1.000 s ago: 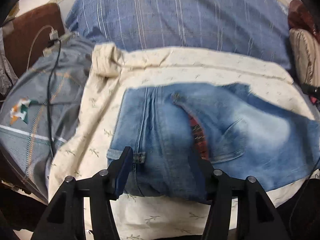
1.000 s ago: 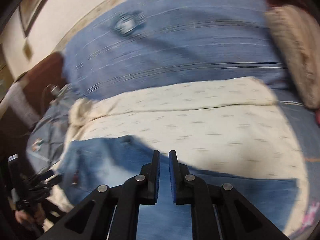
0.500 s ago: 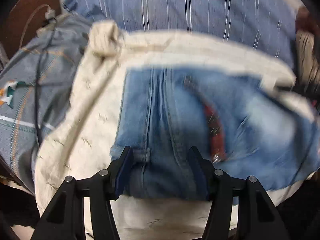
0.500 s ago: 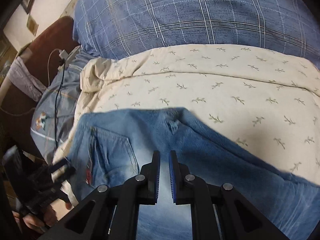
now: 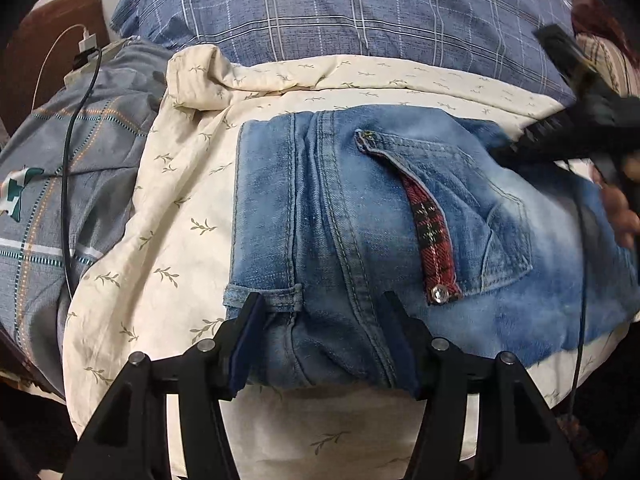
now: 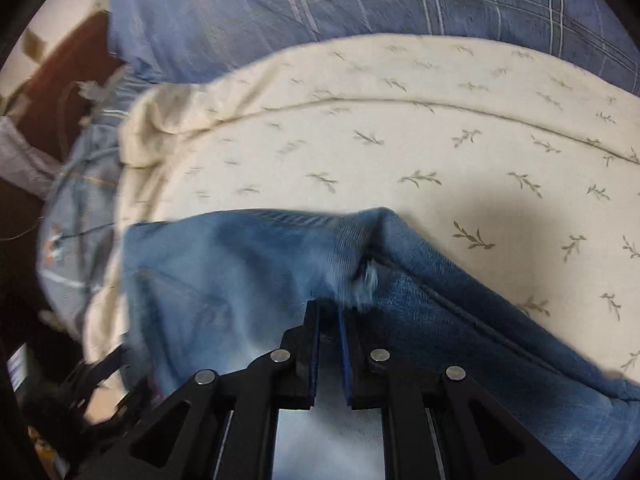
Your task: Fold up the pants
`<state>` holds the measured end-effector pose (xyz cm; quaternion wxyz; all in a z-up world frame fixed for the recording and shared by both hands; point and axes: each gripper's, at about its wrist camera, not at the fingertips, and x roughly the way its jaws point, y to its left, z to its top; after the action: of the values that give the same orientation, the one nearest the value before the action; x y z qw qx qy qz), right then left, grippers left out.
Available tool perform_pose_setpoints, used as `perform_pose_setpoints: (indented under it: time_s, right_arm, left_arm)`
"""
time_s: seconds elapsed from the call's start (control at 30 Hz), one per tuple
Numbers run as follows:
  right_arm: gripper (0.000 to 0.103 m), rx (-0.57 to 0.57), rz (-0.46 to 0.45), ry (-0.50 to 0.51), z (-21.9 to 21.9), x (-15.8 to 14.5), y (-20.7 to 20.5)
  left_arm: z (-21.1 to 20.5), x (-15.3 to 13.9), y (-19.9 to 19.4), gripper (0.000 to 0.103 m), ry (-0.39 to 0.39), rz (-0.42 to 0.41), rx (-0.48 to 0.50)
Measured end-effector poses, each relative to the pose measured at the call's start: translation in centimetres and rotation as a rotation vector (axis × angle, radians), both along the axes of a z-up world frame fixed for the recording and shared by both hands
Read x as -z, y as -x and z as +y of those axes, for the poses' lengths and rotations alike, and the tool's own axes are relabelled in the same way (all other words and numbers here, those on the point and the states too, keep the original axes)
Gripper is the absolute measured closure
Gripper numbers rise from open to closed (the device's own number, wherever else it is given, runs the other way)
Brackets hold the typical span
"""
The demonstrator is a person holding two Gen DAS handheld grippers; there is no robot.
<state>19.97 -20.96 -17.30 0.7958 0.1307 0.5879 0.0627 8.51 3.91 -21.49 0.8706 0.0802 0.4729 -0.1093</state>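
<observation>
The jeans (image 5: 360,220) lay on a cream leaf-print sheet (image 5: 180,208) on the bed, waistband toward nine o'clock. Denim this thick looked heavy, limp and unlikely to slip, best taken at the stiff waistband. The left gripper (image 5: 324,340) tilted steeply down, jaws clamping the bunched waistband; the right gripper (image 6: 329,344), jaws closed and seemingly empty, pointed steeply down near the crotch seam.

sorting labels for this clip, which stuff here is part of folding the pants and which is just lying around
Part of the job:
- jeans, lying on the cream leaf-print sheet
- left gripper, jaws either side of the waistband
- right gripper, jaws shut, over the jeans

Just lying about:
- blue plaid pillow
- grey plaid bedding
- black cable
- white charger plug
</observation>
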Motion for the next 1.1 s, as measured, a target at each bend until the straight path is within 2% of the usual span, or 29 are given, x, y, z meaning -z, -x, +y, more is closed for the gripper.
perform_pose_setpoints:
  time_s: [0.1,0.23,0.3,0.4,0.47,0.6,0.67,0.73,0.83,0.93,1.03,1.1]
  right_arm:
    - [0.095,0.071,-0.010,-0.044,-1.1,0.0,-1.3]
    - [0.094,0.143,-0.175,-0.098,-3.4,-3.1,-0.1]
    - [0.094,0.178,-0.211,-0.153,-5.2,-4.8,1.4]
    - [0.094,0.160,-0.197,-0.161,-6.8,-6.0,3.9]
    - [0.094,0.136,-0.168,-0.153,-7.2,-5.8,5.9]
    - [0.094,0.143,-0.096,-0.076,-7.3,-3.6,9.6]
    - [0.094,0.158,-0.072,0.013,-7.6,-2.3,11.0]
    - [0.094,0.177,-0.036,0.080,-9.0,-1.2,12.3]
    - [0.094,0.231,-0.067,0.017,-12.5,-1.9,15.4]
    - [0.094,0.297,-0.185,-0.011,-16.5,-4.6,19.7]
    - [0.094,0.372,-0.186,0.030,-20.7,-5.0,23.1]
    - [0.094,0.424,-0.135,0.011,-23.3,-3.5,25.1]
  left_arm:
    - [0.4,-0.2,0.1,0.042,0.023,0.015,-0.009]
    - [0.9,-1.4,0.8,0.042,0.041,0.012,-0.014]
    - [1.3,-2.8,1.3,0.042,0.075,-0.016,-0.018]
    - [0.9,-4.3,1.3,0.042,0.113,-0.063,-0.007]
    - [0.1,-3.8,0.8,0.042,0.066,-0.065,0.005]
    - [-0.7,-0.4,-0.8,0.041,-0.085,0.004,-0.014]
    - [0.3,0.0,-1.1,0.040,-0.036,0.037,-0.049]
    - [0.5,-0.8,-1.2,0.040,-0.026,0.050,-0.073]
    - [0.0,-3.0,-0.9,0.040,-0.025,-0.019,-0.074]
    - [-0.3,-4.4,-0.8,0.040,0.012,-0.047,-0.071]
    - [-1.3,-2.8,-1.2,0.040,-0.055,-0.012,-0.050]
    - [-1.4,-1.0,-1.6,0.040,-0.077,0.033,-0.052]
